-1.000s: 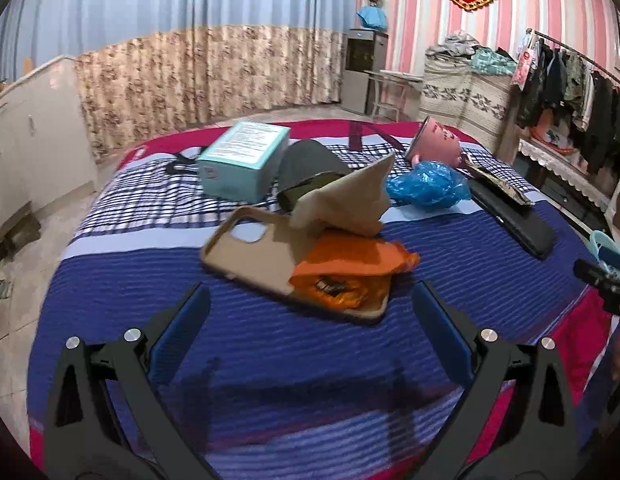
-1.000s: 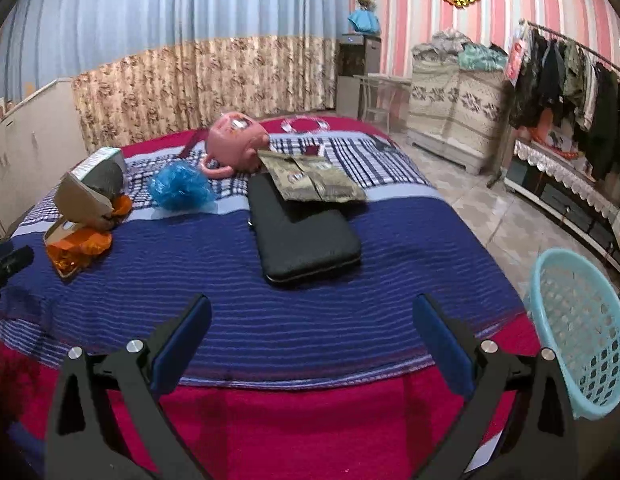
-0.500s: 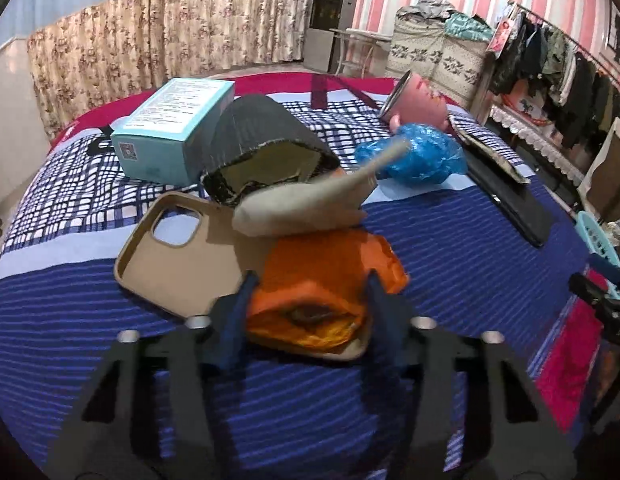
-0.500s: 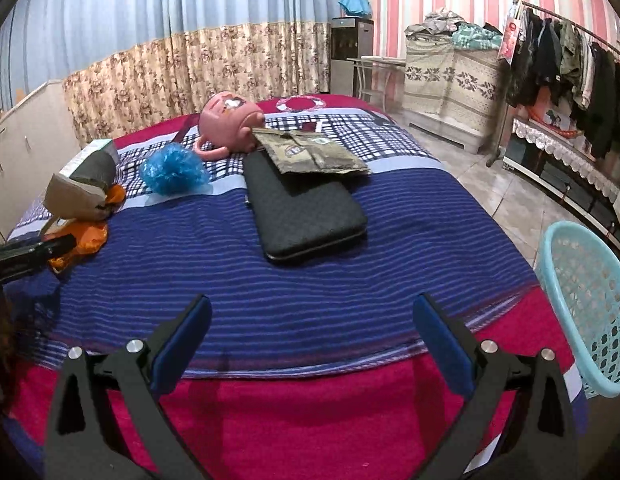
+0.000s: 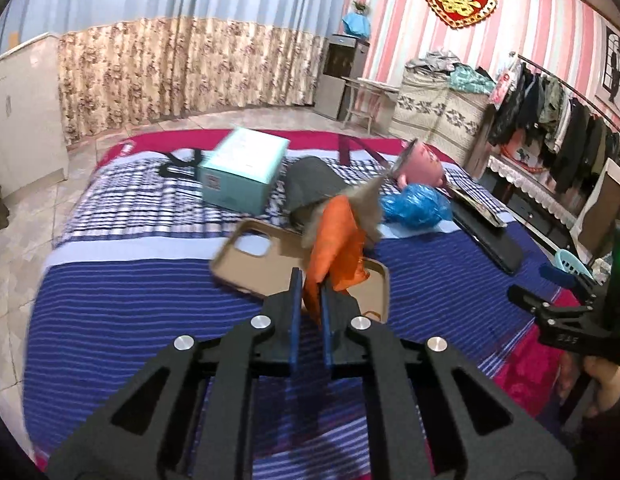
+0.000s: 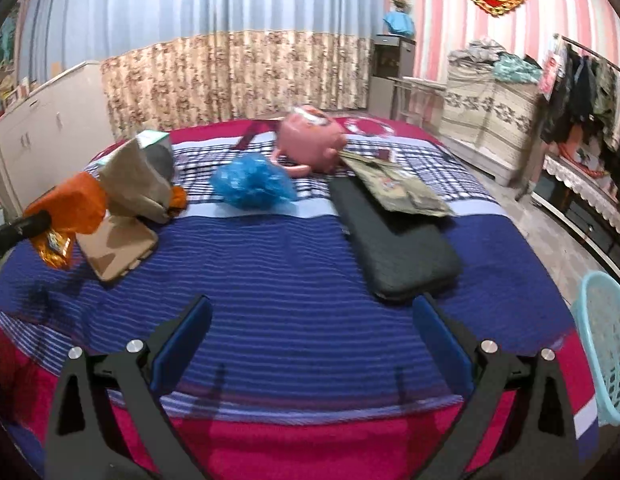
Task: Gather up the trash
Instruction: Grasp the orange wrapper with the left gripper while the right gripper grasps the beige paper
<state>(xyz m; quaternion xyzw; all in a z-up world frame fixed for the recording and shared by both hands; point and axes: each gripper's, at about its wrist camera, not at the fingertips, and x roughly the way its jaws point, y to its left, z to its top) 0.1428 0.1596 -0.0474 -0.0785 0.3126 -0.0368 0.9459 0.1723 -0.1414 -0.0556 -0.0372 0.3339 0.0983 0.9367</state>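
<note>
My left gripper [image 5: 308, 300] is shut on an orange snack wrapper [image 5: 336, 242] and holds it up off the bed, above a tan phone case [image 5: 262, 264]. A brown paper bag [image 5: 368, 210] rises with the wrapper, right behind it. In the right wrist view the orange wrapper [image 6: 68, 208] hangs at the far left beside the brown paper bag [image 6: 136, 182]. A crumpled blue plastic bag [image 6: 250, 182] lies mid-bed. My right gripper [image 6: 312, 338] stands open over the bed's near edge, nothing between its fingers.
On the striped bed [image 6: 290, 280] lie a teal box [image 5: 244, 174], a pink piggy toy [image 6: 314, 142], a black case [image 6: 398, 248] and a camouflage pouch [image 6: 394, 188]. A light blue mesh basket [image 6: 608, 344] stands on the floor at the right. Clothes hang on a rack [image 5: 558, 120].
My left gripper moved in on the orange wrapper, closed on it and lifted it off the phone case. The right gripper drifted sideways and stays open.
</note>
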